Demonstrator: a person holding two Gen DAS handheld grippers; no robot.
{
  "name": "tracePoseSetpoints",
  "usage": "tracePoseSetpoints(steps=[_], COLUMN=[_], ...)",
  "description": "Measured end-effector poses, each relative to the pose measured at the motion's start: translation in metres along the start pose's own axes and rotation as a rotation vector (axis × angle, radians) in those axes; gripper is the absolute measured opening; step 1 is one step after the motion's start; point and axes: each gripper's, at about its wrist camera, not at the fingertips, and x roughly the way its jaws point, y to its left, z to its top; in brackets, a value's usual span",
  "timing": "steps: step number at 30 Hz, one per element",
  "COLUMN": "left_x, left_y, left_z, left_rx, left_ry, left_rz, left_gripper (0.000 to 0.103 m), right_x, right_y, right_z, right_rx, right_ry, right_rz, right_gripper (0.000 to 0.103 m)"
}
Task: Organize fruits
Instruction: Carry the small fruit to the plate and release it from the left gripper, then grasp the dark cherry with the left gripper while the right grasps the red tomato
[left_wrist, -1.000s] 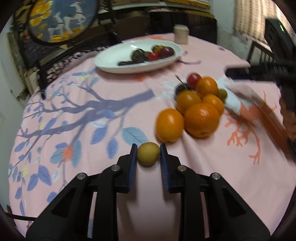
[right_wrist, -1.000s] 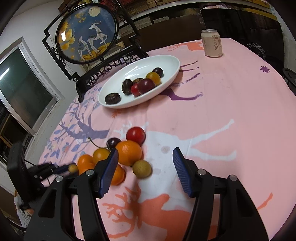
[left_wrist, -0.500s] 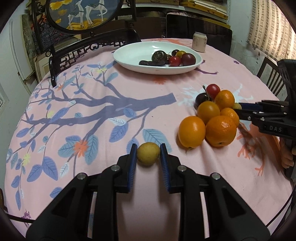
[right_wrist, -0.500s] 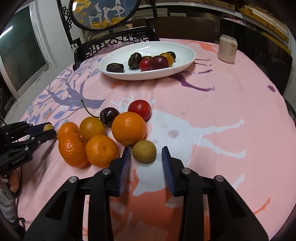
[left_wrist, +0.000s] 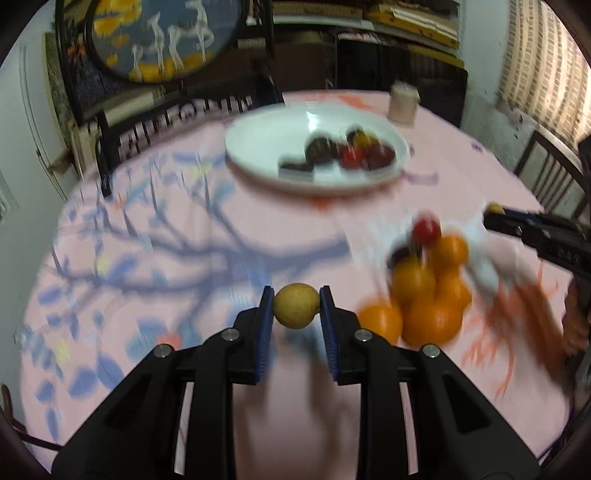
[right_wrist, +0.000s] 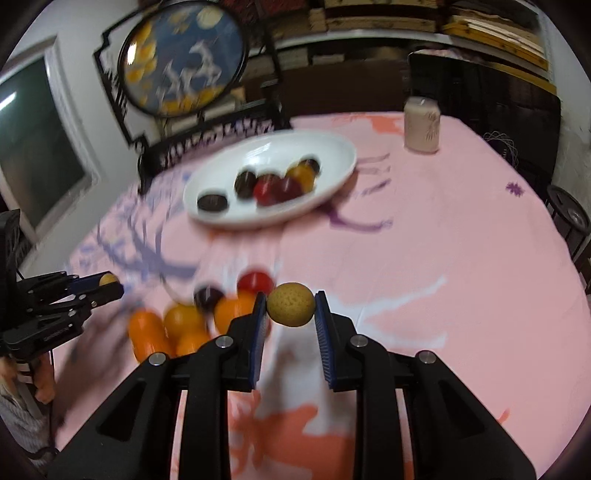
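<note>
Above pink tablecloth (left_wrist: 184, 236), each claw (left_wrist: 296, 306) (right_wrist: 290, 304) grips a round yellow fruit (left_wrist: 295, 305) (right_wrist: 290, 304).

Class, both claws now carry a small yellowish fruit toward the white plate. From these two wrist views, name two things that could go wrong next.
1. The left claw grips its small yellowish fruit only at the fingertips; a jolt could let the round fruit slip.
2. The white plate already holds fruit bunched at one end; dropping the right claw's fruit there might knock pieces about.
</note>
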Motion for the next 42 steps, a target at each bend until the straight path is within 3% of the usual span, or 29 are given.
tracePoseSetpoints(steps=[7,10,13,14,15,16,17,23,29,32,35,39,42], left_x=[0.042,0.065,0.084,0.088,0.093,0.095,0.097,0.098,0.08,0.065,0.051,0.05,0.057], left_y=[-0.011,-0.011,0.0,0.005,0.013,0.018,0.021,0.024,0.02,0.009,-0.01,-0.033,-0.047], left_z=[0.085,0.104,0.114,0.116,0.116,0.115,0.114,0.108,0.084,0.072,0.058,0.046,0.044], left_rx=[-0.072,-0.094,-0.133,-0.15,-0.178,-0.191,-0.197,-0.188,-0.167,-0.117,-0.038,0.039,0.079], left_ry=[-0.037,-0.042,-0.021,-0.019,-0.014,-0.01,-0.005,0.007,0.007,-0.004,-0.002,0.034,0.065], left_rz=[-0.004,0.03,0.035,0.032,0.03,0.026,0.02,0.015,0.001,-0.042,-0.112,-0.151,-0.14], left_gripper=[0.025,0.025,0.027,0.03,0.043,0.052,0.053,0.055,0.064,0.065,0.074,0.074,0.074], right_x=[0.036,0.063,0.084,0.091,0.095,0.095,0.095,0.084,0.066,0.054,0.039,0.028,0.023], right_y=[0.006,0.005,0.009,0.011,0.014,0.016,0.016,0.006,0.004,0.0,-0.014,-0.027,-0.031], right_z=[0.064,0.082,0.089,0.088,0.087,0.086,0.086,0.08,0.056,0.047,0.035,0.028,0.028], right_rx=[0.046,0.074,0.091,0.099,0.093,0.081,0.07,0.099,0.089,0.099,0.142,0.191,0.207], right_ry=[-0.01,0.013,0.043,0.048,0.062,0.063,0.05,0.036,0.058,0.048,0.034,0.024,0.014], right_rz=[0.036,0.059,0.129,0.166,0.175,0.171,0.165,0.155,0.131,0.107,0.105,0.095,0.098], right_gripper=[0.026,0.026,0.027,0.031,0.048,0.056,0.057,0.057,0.058,0.061,0.066,0.068,0.068])
